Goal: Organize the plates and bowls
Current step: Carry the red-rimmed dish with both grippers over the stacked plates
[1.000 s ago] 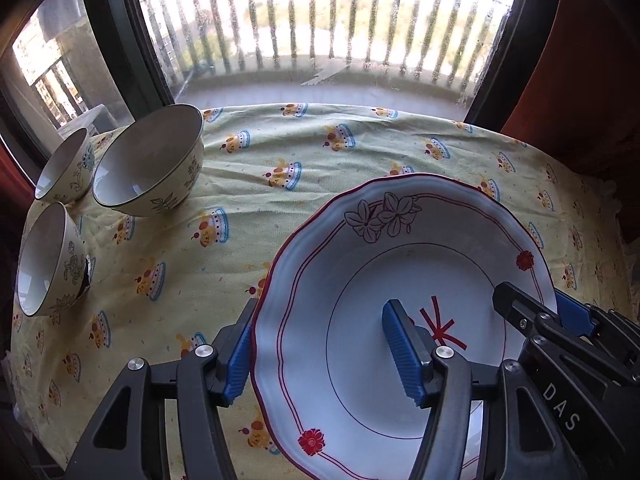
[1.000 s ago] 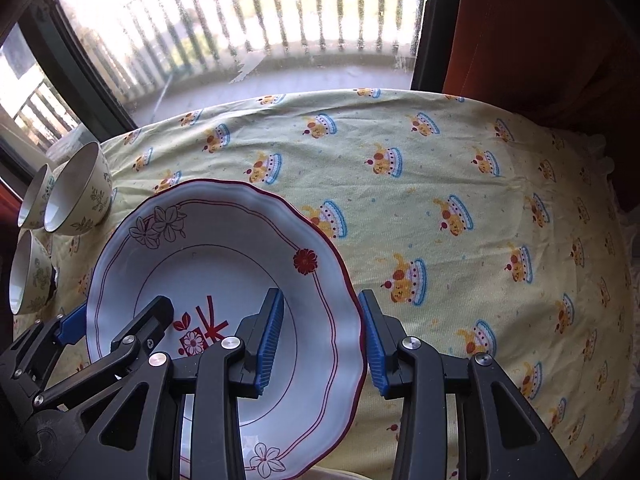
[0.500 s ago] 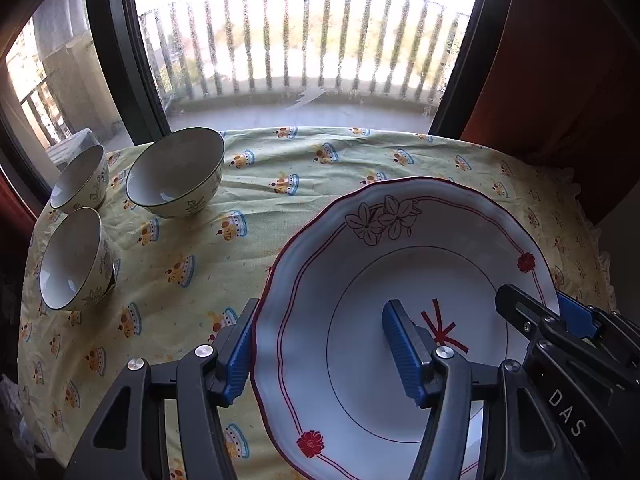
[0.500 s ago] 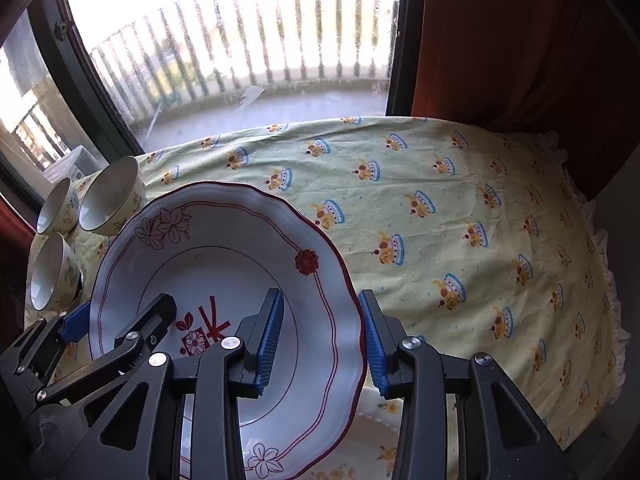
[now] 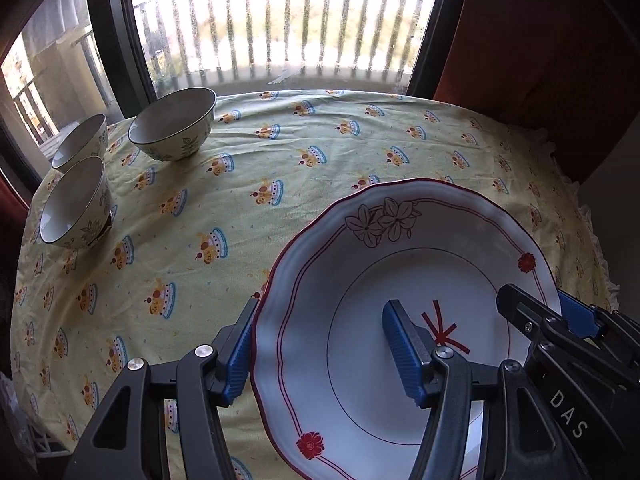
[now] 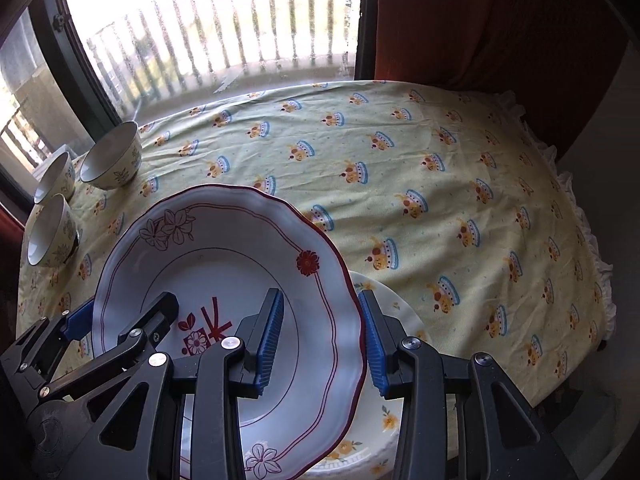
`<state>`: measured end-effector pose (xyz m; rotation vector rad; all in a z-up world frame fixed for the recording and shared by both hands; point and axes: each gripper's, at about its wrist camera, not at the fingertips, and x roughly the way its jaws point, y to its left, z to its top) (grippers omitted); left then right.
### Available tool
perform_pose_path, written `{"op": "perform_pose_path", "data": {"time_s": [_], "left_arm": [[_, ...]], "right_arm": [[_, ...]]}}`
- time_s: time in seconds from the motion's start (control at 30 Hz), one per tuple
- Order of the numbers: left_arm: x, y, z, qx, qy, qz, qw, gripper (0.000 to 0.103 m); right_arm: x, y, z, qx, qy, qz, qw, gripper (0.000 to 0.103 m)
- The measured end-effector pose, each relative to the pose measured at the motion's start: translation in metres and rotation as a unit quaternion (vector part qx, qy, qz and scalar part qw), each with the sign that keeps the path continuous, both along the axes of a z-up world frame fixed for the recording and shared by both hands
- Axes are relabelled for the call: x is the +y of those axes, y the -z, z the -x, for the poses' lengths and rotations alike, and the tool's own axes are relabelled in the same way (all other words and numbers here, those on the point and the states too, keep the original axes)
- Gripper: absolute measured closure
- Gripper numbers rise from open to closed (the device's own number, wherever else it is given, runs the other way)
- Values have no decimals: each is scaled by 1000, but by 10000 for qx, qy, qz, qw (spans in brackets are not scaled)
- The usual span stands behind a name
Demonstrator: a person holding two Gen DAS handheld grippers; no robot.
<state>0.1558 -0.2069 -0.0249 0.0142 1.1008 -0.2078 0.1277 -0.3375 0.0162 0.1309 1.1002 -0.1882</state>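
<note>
A large white deep plate (image 5: 400,248) (image 6: 224,248) with a red wavy rim and flower prints hangs tilted above the near side of the table. My left gripper (image 5: 320,308) is shut on its left rim, one pad outside and one inside. On the opposite rim my right gripper (image 6: 320,298) is shut the same way. Under the held plate lies a white plate with yellow flowers (image 6: 386,420), partly hidden. Three cream floral bowls (image 5: 172,124) (image 5: 80,142) (image 5: 74,202) stand upright at the far left; the right wrist view shows the bowls (image 6: 112,156) too.
A yellow tablecloth (image 5: 300,152) (image 6: 440,180) with a cake print covers the table, its frilled edge at the right. A window with a balcony railing (image 5: 280,40) is behind the table, and a red curtain (image 6: 500,20) hangs at the far right.
Both grippers have drawn back toward the table's near edge and risen a little with the plate. The bowls look farther off. The yellow-flowered plate has come into view underneath.
</note>
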Motion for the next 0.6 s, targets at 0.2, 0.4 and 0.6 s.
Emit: {"op": "perform_pose_path", "data": {"time_s": [0.2, 0.4, 0.6], "left_arm": [[-15, 15, 18, 141, -273, -5, 9995, 41], [-44, 30, 31, 279, -291, -63, 9992, 41], [-64, 43, 35, 412, -398, -120, 9983, 40]], "right_arm": [[-15, 14, 13, 86, -293, -82, 9995, 60], [-43, 28, 22, 156, -410, -112, 9990, 60], [-67, 44, 25, 283, -459, -129, 9985, 60]]}}
